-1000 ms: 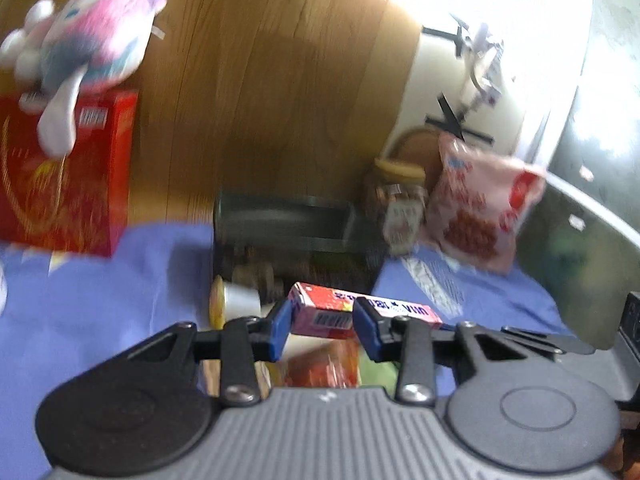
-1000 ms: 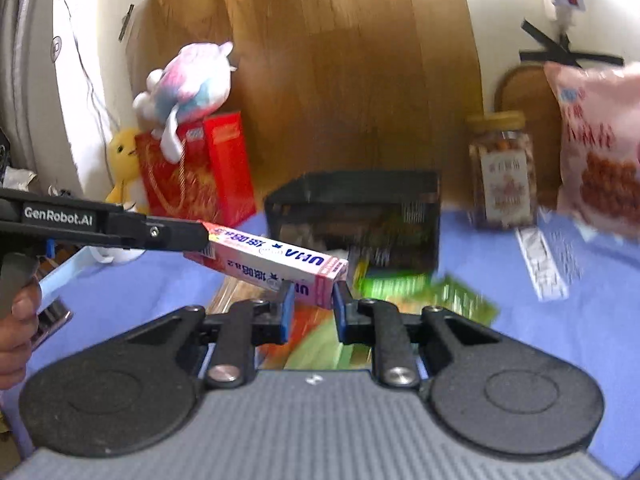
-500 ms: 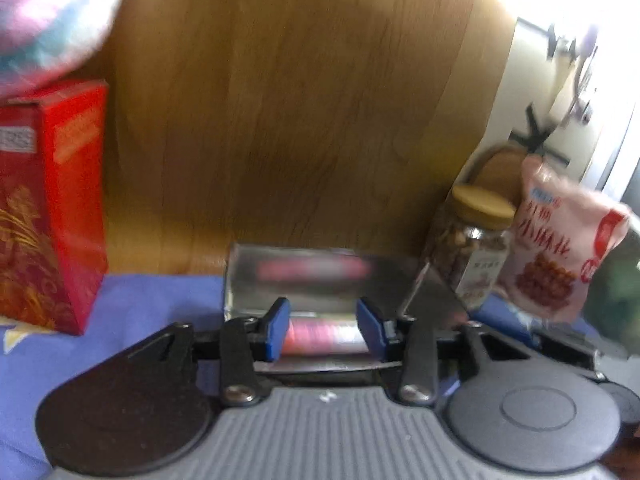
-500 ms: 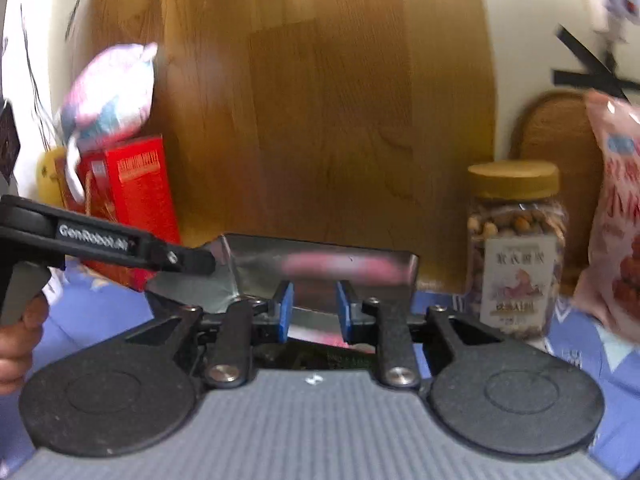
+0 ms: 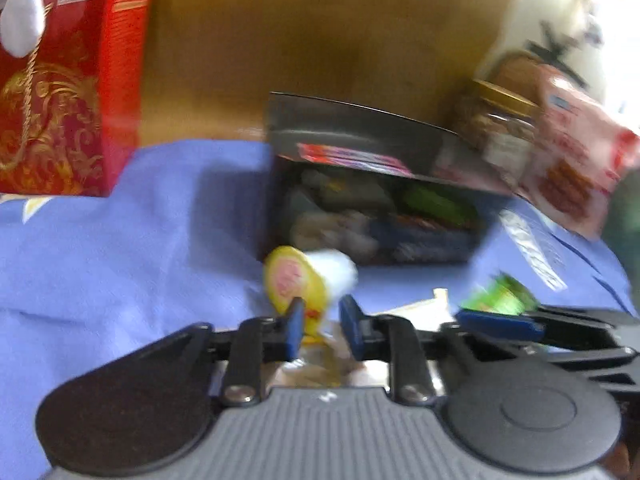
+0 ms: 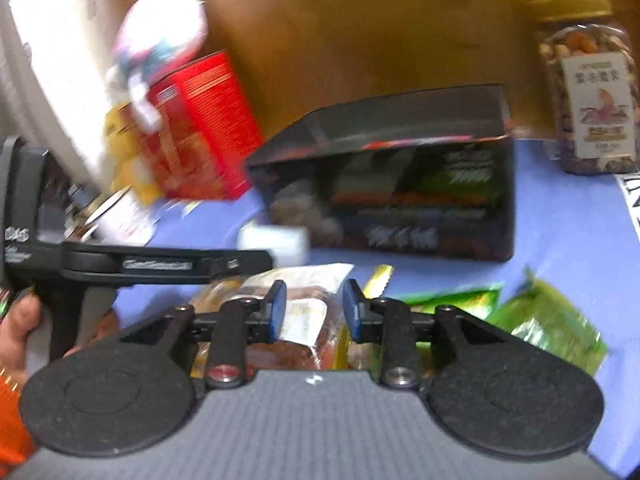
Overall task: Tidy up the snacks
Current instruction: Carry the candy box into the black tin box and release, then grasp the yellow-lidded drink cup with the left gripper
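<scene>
A dark see-through storage box [image 5: 380,216] [image 6: 400,200] holds several snacks; a long red-and-pink snack box [image 5: 352,158] lies at its top. My left gripper [image 5: 322,326] is open and empty, just behind a small cup with a yellow lid [image 5: 296,280] lying on the blue cloth. My right gripper [image 6: 314,310] is open and empty above a clear-wrapped snack pack [image 6: 296,312]. Green snack bags [image 6: 548,320] [image 5: 500,300] lie to the right. The left gripper's side also shows in the right wrist view [image 6: 160,266].
A red gift box [image 5: 60,92] [image 6: 192,128] with a plush toy [image 6: 160,36] on it stands at the left. A jar of nuts [image 6: 588,96] [image 5: 496,124] and a pink snack bag [image 5: 572,152] stand at the right. A wooden board rises behind.
Both grippers held the long snack box, carried it to the storage box and let it go there. Both have pulled back and lowered over the loose snacks, open.
</scene>
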Available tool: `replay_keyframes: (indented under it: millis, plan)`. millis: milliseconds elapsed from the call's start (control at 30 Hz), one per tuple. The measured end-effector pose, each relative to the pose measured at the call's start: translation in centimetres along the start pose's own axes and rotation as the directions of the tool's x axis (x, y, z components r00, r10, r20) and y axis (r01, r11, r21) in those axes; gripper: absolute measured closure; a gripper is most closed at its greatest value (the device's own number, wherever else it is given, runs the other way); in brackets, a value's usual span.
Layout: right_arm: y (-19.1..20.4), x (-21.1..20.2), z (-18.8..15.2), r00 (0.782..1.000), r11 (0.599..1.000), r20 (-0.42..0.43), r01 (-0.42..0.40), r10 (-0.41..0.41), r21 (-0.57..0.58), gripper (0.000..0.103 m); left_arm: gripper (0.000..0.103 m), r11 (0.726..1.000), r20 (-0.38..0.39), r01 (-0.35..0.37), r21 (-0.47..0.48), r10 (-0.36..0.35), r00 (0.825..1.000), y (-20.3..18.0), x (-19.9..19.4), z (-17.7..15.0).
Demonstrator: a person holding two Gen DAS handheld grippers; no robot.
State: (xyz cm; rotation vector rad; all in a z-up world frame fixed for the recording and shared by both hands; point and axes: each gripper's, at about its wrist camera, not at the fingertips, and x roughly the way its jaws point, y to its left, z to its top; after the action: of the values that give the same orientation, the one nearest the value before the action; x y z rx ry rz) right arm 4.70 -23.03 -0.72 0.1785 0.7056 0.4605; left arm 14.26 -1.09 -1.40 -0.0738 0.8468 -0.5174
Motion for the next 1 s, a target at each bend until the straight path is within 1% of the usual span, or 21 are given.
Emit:
replay_keyframes:
  millis: [67,133,167,200,233,267,300,333,400,467,533,600,667,700,733,767,800,867,933,967,1000]
  plan:
    - [1.0,-0.9,-1.2,1.0,0.999,0.003,-0.009,0.009,-0.053,0.067,0.081,0.999,-0.006,0.036,0.025,-0.035,0.999,-0.9,-1.3,-1.2]
    - [1.4,-1.8,-1.5,1.0,0.998,0.003,-0.025,0.025,-0.06,0.066,0.073,0.997,0.006,0.043,0.057,-0.043,0.999,-1.6,-2.9,-2.2]
    - [1.5,-2.1,-1.6,0.999,0.998,0.013,-0.034,0.035,-0.058,0.066,0.071,0.996,0.018,0.051,0.073,-0.053,0.998,-1.6,-3.7,-2.4]
    - [1.8,-2.2,-1.2,0.999,0.998,0.036,-0.025,0.028,-0.062,0.066,0.066,0.996,0.045,0.043,0.079,-0.047,0.998,-1.5,-4.5,-2.3]
    - [1.9,-2.3,-0.7,0.998,0.998,0.069,-0.01,0.015,-0.067,0.066,0.062,0.997,0.077,0.019,0.078,-0.025,0.997,-1.3,-5.3,-1.9]
    - [2.1,-2.1,0.1,0.994,0.997,0.107,0.006,0.002,-0.071,0.066,0.061,0.998,0.114,-0.015,0.069,0.007,0.993,-0.9,-5.7,-1.3]
    - [2.2,-1.8,0.8,0.992,0.997,0.13,0.014,-0.005,-0.074,0.066,0.06,0.998,0.133,-0.033,0.047,0.026,0.991,-0.4,-5.8,-0.6]
    - [2.3,-1.0,1.5,0.99,0.997,0.139,0.015,-0.004,-0.082,0.066,0.06,0.999,0.135,-0.032,0.014,0.029,0.99,0.3,-5.8,0.1]
    - [2.6,2.0,3.0,0.995,0.994,0.104,0.002,0.009,-0.105,0.065,0.06,0.999,0.109,0.006,-0.047,-0.001,0.994,1.7,-4.7,1.4]
    - [2.8,4.4,3.4,0.999,0.993,0.046,-0.006,0.012,-0.119,0.057,0.053,0.997,0.083,0.011,-0.074,-0.005,0.997,2.6,-3.3,2.2]
    - [3.1,7.3,4.1,1.0,0.99,0.004,-0.001,0.002,-0.138,0.049,0.036,0.998,0.075,0.008,-0.065,-0.004,0.997,3.2,-1.6,2.9]
    - [3.0,9.9,5.1,0.999,0.992,-0.029,0.013,-0.017,-0.129,0.046,0.028,0.998,0.05,-0.008,-0.061,0.011,0.999,3.6,-0.4,2.6]
    - [2.9,11.4,5.6,0.998,0.994,-0.056,0.031,-0.038,-0.107,0.046,0.031,0.998,0.018,-0.003,-0.068,0.004,1.0,4.0,1.1,2.4]
    - [2.8,12.0,5.8,0.997,0.995,-0.07,0.034,-0.041,-0.096,0.046,0.037,0.997,-0.001,0.012,-0.078,-0.012,1.0,4.1,1.7,2.2]
    - [2.6,12.9,6.1,0.996,0.996,-0.083,0.03,-0.037,-0.09,0.046,0.048,0.994,-0.016,0.05,-0.096,-0.052,0.999,4.4,2.2,2.0]
    - [2.7,13.0,5.9,0.995,0.995,-0.089,0.03,-0.039,-0.098,0.049,0.054,0.988,-0.021,0.089,-0.123,-0.092,0.996,4.6,2.3,1.8]
    - [3.0,13.0,5.7,0.996,0.993,-0.085,0.029,-0.039,-0.117,0.057,0.054,0.986,-0.027,0.088,-0.143,-0.092,0.995,4.6,2.2,1.6]
    - [3.0,11.8,5.1,0.999,0.994,-0.05,0.011,-0.016,-0.113,0.056,0.054,0.985,-0.019,0.094,-0.146,-0.097,0.995,4.0,1.2,1.2]
    - [3.1,9.3,4.6,1.0,0.993,0.028,-0.008,0.011,-0.117,0.056,0.055,0.988,0.028,0.11,-0.113,-0.107,0.994,2.6,-0.8,1.2]
    - [2.9,7.5,4.1,0.997,0.993,0.075,-0.012,0.021,-0.12,0.056,0.056,0.989,0.054,0.119,-0.087,-0.115,0.992,2.0,-1.8,1.5]
    - [2.7,6.6,4.3,0.993,0.993,0.117,-0.01,0.024,-0.121,0.056,0.056,0.99,0.083,0.128,-0.061,-0.122,0.989,1.2,-2.6,1.9]
